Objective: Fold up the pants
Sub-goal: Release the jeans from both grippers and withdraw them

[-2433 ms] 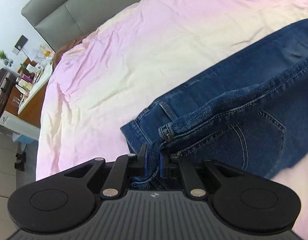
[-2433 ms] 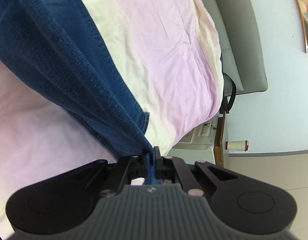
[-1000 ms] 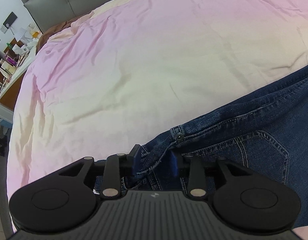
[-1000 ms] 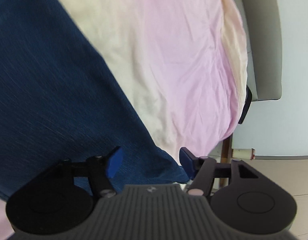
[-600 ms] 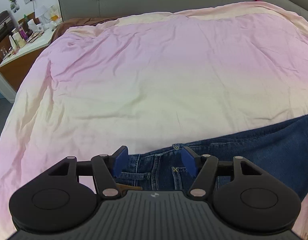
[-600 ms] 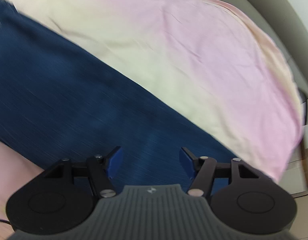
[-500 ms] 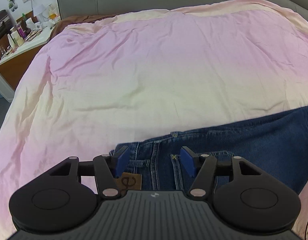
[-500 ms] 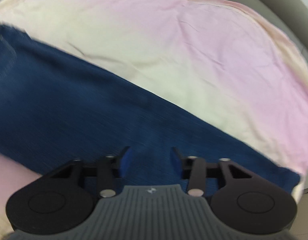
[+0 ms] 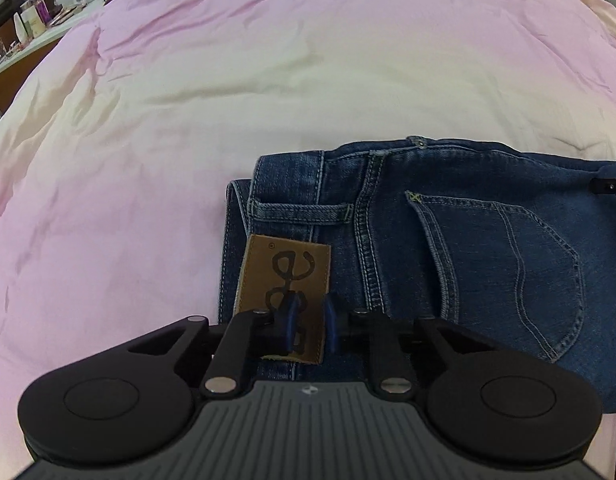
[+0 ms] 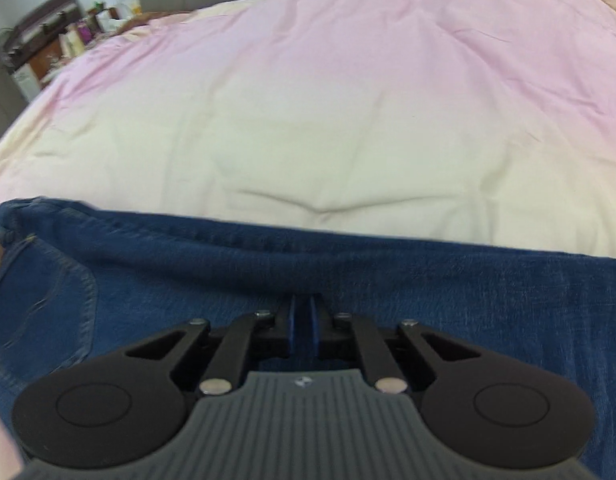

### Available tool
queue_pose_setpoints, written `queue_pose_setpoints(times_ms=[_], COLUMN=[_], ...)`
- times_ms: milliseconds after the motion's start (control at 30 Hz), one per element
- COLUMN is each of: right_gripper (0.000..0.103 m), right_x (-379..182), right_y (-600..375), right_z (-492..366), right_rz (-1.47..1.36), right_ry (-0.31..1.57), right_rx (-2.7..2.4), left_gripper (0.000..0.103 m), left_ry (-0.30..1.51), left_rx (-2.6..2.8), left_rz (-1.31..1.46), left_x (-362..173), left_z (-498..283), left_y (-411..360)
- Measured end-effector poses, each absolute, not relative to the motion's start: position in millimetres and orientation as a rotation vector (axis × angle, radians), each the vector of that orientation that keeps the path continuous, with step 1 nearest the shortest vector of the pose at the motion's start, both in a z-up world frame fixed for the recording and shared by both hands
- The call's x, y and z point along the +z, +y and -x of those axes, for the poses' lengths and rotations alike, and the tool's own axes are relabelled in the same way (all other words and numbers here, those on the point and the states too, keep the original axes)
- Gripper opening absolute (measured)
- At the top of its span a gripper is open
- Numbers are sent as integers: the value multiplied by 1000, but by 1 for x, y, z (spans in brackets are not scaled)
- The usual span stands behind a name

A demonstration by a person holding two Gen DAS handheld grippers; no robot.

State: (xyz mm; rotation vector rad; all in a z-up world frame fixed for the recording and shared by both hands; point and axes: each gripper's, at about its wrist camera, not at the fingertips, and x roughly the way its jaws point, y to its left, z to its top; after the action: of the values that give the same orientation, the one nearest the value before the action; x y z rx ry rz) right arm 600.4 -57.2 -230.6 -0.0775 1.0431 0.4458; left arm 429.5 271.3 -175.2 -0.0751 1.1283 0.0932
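Observation:
Blue denim pants [image 9: 447, 248] lie flat on the pink bed cover, waistband to the left, back pocket and a brown leather patch [image 9: 284, 276] facing up. My left gripper [image 9: 309, 322] hovers over the patch with a narrow gap between its blue pads and holds nothing. In the right wrist view the pants [image 10: 427, 280] stretch across the frame, with the back pocket at the left. My right gripper [image 10: 304, 320] sits above the leg, its pads nearly together with denim showing between them; whether they pinch the cloth is unclear.
The pink and cream bed cover [image 9: 268, 80] spreads beyond the pants to the grey headboard. A cluttered side table [image 9: 24, 28] stands at the far left of the bed; it also shows in the right wrist view [image 10: 48, 52].
Both grippers let go of the pants, opened wide, then narrowed again. The pants now lie flat on the bed. Both grippers moved in over the denim.

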Motion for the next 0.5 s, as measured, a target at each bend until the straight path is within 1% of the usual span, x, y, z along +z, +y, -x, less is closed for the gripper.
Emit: queue_pose_setpoints(times_ms=[67,133,200,267,333,433,500], right_gripper=[0,0,0,0,0,0,2], right_x=[-241,-247,-244,-238,-232,-214,-199], right_y=[-55,-52,-46,-42,-42,-53,-70], right_z=[-612,-621,-623,-623,-622,-605,-591], right_rz=[52,29,63,93,77,96,60], right_ry=[1037,1037,995,957,965,942,933], right_rx=[398,371,349,318,333,361,379], left_gripper=[23,21,21,21,21,22,23], left_ry=[1143,1128,1127,1119,1101,1069,1044], left_rx=[93,110,113,110,114,115,118], left_rz=[117,108,97,94,108,117,132], left_x=[-182,-184,-184,-180,-175,-164,-153], left_z=[-436,-439,-441,-438,-431,-417,-405], left_y=[277,278,276,276,278,275,268])
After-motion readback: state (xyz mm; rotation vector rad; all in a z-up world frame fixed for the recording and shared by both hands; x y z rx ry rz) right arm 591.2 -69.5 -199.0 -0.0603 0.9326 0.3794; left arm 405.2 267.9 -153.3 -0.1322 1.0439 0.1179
